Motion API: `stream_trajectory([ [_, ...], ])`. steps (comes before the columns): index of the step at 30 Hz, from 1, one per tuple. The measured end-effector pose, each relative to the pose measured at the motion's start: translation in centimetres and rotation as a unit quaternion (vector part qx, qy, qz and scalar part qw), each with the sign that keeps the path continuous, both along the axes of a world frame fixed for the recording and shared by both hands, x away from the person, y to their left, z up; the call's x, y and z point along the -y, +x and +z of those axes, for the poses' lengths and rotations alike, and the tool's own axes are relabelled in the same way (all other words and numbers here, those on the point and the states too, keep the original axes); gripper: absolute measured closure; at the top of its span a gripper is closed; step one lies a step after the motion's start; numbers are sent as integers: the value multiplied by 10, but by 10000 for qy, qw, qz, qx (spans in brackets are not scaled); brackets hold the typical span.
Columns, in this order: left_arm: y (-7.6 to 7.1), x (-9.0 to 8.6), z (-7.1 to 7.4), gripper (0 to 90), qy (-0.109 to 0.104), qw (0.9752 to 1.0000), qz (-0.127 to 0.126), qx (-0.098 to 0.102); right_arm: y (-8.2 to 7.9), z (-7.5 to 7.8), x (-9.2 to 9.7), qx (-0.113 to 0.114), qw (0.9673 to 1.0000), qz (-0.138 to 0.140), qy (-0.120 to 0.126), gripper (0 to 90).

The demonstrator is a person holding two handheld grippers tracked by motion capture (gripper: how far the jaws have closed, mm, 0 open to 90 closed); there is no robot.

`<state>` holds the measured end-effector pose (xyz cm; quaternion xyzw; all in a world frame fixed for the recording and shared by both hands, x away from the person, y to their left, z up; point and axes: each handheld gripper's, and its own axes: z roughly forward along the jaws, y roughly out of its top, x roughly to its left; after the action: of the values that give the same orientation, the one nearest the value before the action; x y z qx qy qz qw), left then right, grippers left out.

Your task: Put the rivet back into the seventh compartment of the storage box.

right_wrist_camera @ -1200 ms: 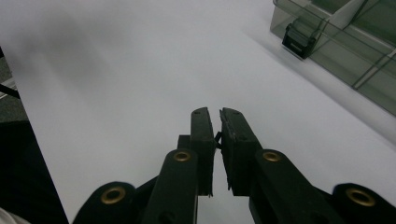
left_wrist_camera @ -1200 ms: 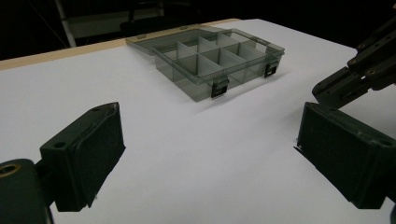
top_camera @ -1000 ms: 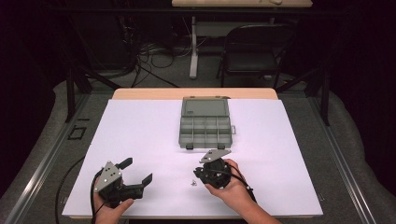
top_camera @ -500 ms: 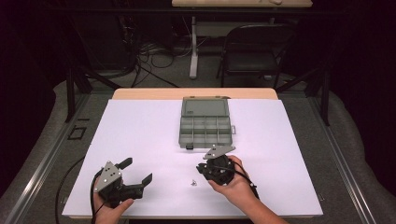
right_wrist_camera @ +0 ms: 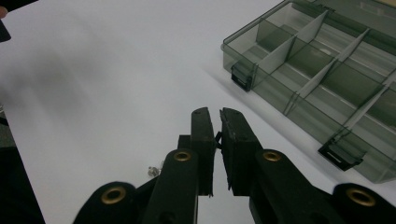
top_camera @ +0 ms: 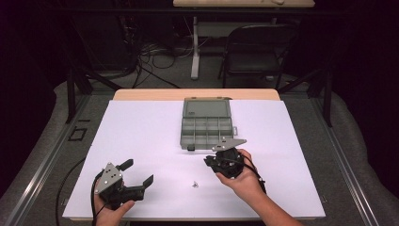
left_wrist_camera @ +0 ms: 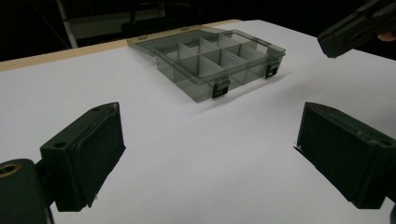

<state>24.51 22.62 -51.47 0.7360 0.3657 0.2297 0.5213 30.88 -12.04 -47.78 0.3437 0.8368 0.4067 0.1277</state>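
then we noted the right gripper (top_camera: 225, 162) pinched together on something tiny, unidentifiable, compartment box (top_camera: 207, 128) at its 12 o'clock; left gripper (top_camera: 137, 174) gaped empty; small screw (top_camera: 194, 184) lay between.

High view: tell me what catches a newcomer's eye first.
An open grey compartment box sits mid-table on the white sheet, lid laid back. Just in front of it the right tool hovers with its jaws together, while the left tool rests wide open near the front edge. A tiny screw lies between them.
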Motion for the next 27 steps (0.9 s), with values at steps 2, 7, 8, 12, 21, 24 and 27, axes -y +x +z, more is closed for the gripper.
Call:
stream_trajectory([
  [2,0,0,0,73,4,10000,-2,-2,1,2,1,-16,10000,-35,-10,837],
  [7,0,0,0,73,-5,10000,7,5,12,9,10,15,9998,-165,76,837],
  [8,0,0,0,73,0,10000,17,23,14,10,11,9,9998,-201,66,837],
  [12,0,0,0,73,-11,10000,19,37,19,13,15,32,9996,-268,87,837],
  [21,0,-1,0,73,-3,10000,26,40,37,14,20,63,9990,-454,8,837],
  [24,0,-1,0,73,-3,10000,20,30,43,13,22,79,9985,-540,-15,837],
  [27,0,-1,0,74,6,10000,17,25,50,11,23,85,9982,-593,-42,836],
])
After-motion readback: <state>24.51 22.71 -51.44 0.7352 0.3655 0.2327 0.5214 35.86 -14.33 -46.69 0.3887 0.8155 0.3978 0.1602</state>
